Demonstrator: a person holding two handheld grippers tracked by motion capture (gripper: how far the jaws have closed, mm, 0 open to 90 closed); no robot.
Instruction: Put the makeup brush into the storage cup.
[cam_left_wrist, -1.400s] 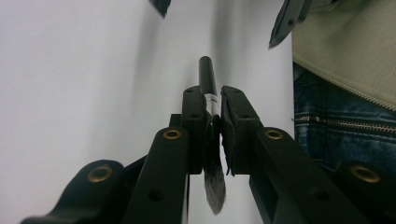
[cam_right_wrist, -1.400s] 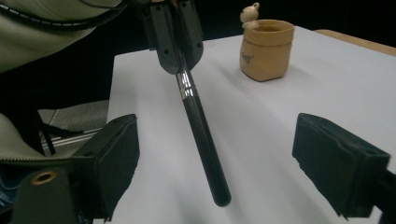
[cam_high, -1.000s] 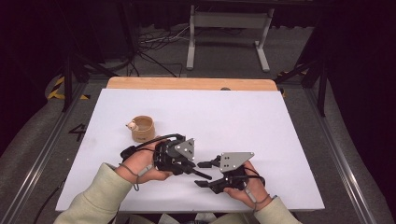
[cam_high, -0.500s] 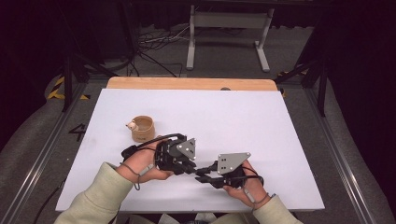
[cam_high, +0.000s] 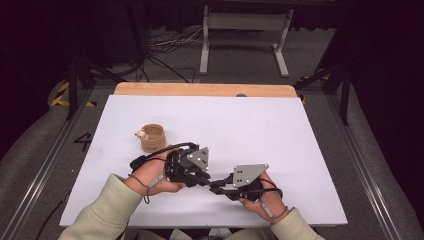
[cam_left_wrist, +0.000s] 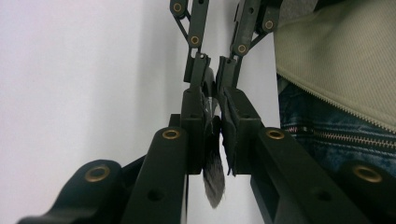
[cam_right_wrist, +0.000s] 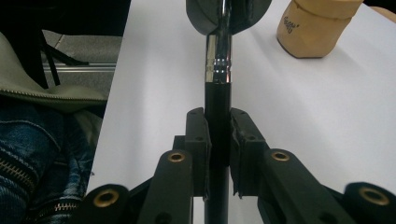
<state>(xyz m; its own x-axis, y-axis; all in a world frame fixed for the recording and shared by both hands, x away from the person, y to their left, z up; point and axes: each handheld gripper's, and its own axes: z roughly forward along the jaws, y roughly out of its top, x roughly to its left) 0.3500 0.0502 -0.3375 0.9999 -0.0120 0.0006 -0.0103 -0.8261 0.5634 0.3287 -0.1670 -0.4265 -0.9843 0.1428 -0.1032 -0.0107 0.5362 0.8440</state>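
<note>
Since both grippers, left (cam_high: 202, 177) and right (cam_high: 220, 189), pinch one brush (cam_right_wrist: 217, 98) between them just above the table (cam_high: 280, 130), an uneven pull could splay its bristles or slip the handle.

two grippers (cam_high: 206, 181) (cam_high: 216, 189), one brush (cam_right_wrist: 217, 100), one wooden cup (cam_high: 152, 137), one table (cam_high: 280, 135)

Your left gripper (cam_high: 204, 178) and right gripper (cam_high: 216, 188) meet tip to tip near the table's (cam_high: 280, 130) front edge, what looks like a makeup brush (cam_right_wrist: 218, 100) between them. The cup (cam_high: 152, 137) stands behind, to your left.
</note>
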